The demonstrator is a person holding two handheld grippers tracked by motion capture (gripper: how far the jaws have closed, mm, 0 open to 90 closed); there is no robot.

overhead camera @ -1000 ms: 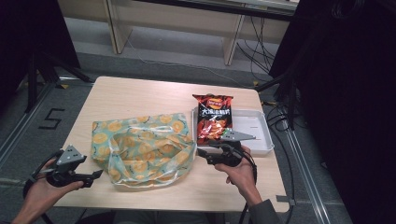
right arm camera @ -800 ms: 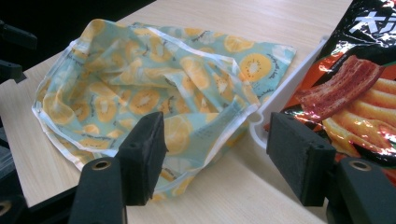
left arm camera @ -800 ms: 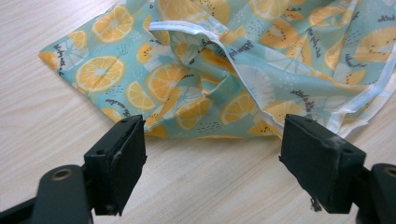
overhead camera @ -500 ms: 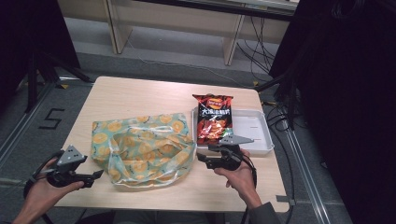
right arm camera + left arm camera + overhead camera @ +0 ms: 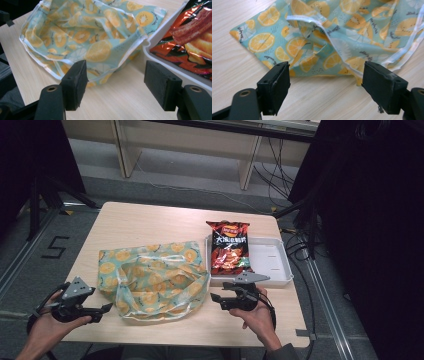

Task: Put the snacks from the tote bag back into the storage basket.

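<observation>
Two things matter here: the bag (image 5: 155, 279), a thin one printed with orange slices, and the chips (image 5: 229, 247), a red packet. We judge the work to be packing the chips into the bag, and as far as we can tell almost all of it is left. The bag lies crumpled and flat on the bench (image 5: 150, 222), mid-front, its white-edged mouth (image 5: 125, 53) slack and turned toward the tray (image 5: 272, 260); nothing is inside that we can see. The chips lie untouched in the white tray, just right of the bag, the packet's top end hanging over the tray's far rim.

Outward from there, our left gripper (image 5: 102, 310) sits at the bag's near left corner with its jaws wide and empty; in the left gripper view (image 5: 325, 87) the bag's hem lies just beyond them, not between the pads. Our right gripper (image 5: 216, 297) hovers at the bag's right edge, in front of the tray, and its jaws have just been opening; they stand wide with only bare bench between them (image 5: 116, 82).

Left to do, in our judgement: open the mouth, lift the chips, slide them in.
</observation>
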